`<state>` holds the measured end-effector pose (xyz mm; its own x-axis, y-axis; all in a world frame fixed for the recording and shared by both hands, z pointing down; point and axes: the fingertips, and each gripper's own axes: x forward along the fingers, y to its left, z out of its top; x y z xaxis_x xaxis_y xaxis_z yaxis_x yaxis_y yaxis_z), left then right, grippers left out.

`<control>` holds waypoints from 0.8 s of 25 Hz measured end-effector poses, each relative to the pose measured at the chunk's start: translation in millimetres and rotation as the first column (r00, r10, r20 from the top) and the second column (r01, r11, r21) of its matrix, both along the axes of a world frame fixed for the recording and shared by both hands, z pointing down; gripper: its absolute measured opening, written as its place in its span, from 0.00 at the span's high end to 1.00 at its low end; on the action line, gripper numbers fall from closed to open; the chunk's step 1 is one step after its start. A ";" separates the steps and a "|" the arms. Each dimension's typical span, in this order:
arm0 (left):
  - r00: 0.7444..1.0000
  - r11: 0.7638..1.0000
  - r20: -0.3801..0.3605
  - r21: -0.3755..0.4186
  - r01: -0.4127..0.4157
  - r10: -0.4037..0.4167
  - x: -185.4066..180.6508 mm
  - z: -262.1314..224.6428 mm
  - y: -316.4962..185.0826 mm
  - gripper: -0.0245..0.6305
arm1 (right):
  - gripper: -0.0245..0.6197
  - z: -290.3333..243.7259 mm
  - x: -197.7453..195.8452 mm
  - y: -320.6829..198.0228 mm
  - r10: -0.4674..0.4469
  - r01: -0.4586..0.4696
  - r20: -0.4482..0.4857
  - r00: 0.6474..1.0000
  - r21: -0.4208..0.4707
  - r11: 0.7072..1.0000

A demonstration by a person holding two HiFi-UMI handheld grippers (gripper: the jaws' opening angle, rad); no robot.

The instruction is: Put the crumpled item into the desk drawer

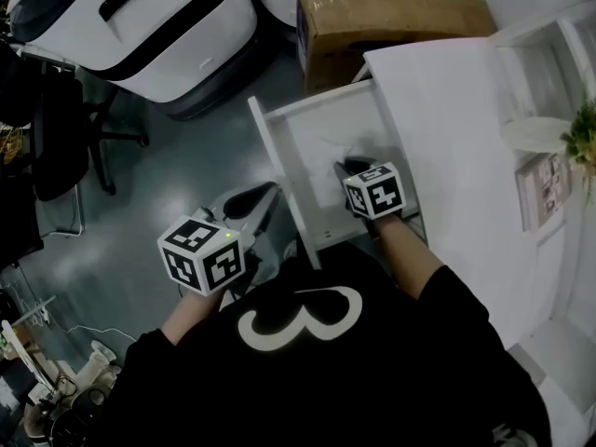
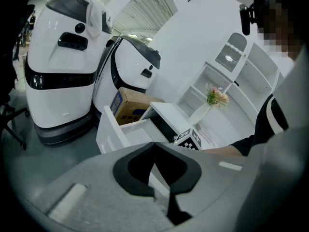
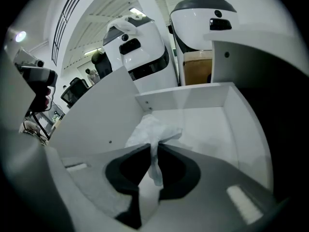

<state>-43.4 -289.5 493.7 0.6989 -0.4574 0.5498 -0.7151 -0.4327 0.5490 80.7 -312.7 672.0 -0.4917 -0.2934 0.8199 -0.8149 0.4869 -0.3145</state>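
Observation:
The white desk drawer (image 1: 279, 156) stands pulled open from the desk (image 1: 447, 128). My right gripper (image 1: 350, 171) reaches into it, marker cube on top. In the right gripper view the jaws (image 3: 154, 146) are shut on a crumpled white tissue (image 3: 153, 129). The tissue bulges out ahead of the tips, just above the drawer floor and near the left wall (image 3: 96, 115). In the head view the tissue is almost hidden by the gripper. My left gripper (image 1: 244, 201) hangs over the floor, left of the drawer front. Its jaws (image 2: 154, 148) are shut with nothing between them.
A cardboard box (image 1: 391, 21) sits on the floor behind the drawer, next to two large white machines (image 1: 140, 17). An office chair (image 1: 65, 128) stands at the left. A small plant (image 1: 582, 133) and white shelves (image 1: 549, 63) occupy the desk's right side.

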 end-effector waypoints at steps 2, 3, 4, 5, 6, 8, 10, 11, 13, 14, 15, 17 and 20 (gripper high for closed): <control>1.000 1.000 0.001 -0.005 0.003 -0.003 -1.1 2.7 -1.2 0.95 | 0.89 10.0 2.0 -2.1 0.011 -0.011 -0.006 1.000 -0.023 1.000; 1.000 1.000 0.002 -0.008 0.005 -0.005 -2.1 4.4 -1.7 0.95 | 0.89 14.6 2.9 -3.1 0.018 -0.018 -0.010 1.000 -0.035 0.999; 1.000 1.000 0.003 -0.012 0.007 -0.007 -3.1 6.5 -1.9 0.95 | 0.89 18.9 3.6 -3.8 0.021 -0.022 -0.016 1.000 -0.046 0.999; 1.000 1.000 0.003 -0.017 0.010 -0.009 -4.2 9.0 -1.9 0.95 | 0.89 23.1 4.1 -3.9 0.020 -0.022 -0.023 1.000 -0.056 0.998; 1.000 1.000 0.004 -0.024 0.012 -0.012 -5.1 11.4 -1.7 0.95 | 0.89 27.1 4.7 -3.6 0.017 -0.019 -0.031 0.999 -0.065 0.998; 1.000 0.999 0.007 -0.035 0.015 -0.015 -6.8 14.9 -2.4 0.95 | 0.89 34.0 6.6 -4.0 0.016 -0.020 -0.049 0.999 -0.080 0.997; 1.000 0.999 0.009 -0.038 0.018 -0.017 -7.6 16.2 -4.9 0.95 | 0.89 39.8 7.9 -6.1 0.016 -0.021 -0.059 0.998 -0.089 0.996; 1.000 0.999 0.009 -0.038 0.018 -0.018 -7.5 16.5 -6.2 0.95 | 0.89 42.5 8.6 -7.0 0.015 -0.021 -0.063 0.998 -0.093 0.995; 1.000 0.999 0.010 -0.036 0.019 -0.019 -7.0 16.9 -8.4 0.95 | 0.89 47.3 10.1 -8.5 0.013 -0.020 -0.069 0.998 -0.103 0.994; 1.000 0.999 0.011 -0.035 0.021 -0.020 -7.3 17.3 -9.2 0.95 | 0.88 49.3 10.4 -9.1 0.012 -0.020 -0.072 0.997 -0.107 0.994; 1.000 0.999 0.012 -0.036 0.023 -0.022 -8.1 18.0 -9.7 0.95 | 0.88 50.8 10.4 -9.5 0.012 -0.020 -0.074 0.997 -0.111 0.994; 0.999 0.999 0.017 -0.041 0.029 -0.028 -10.5 20.6 -9.7 0.95 | 0.88 53.7 10.7 -9.5 0.012 -0.021 -0.078 0.997 -0.116 0.993; 0.999 0.998 0.024 -0.051 0.035 -0.034 -12.3 24.8 -9.4 0.95 | 0.88 58.9 12.5 -8.3 0.015 -0.025 -0.081 0.997 -0.125 0.992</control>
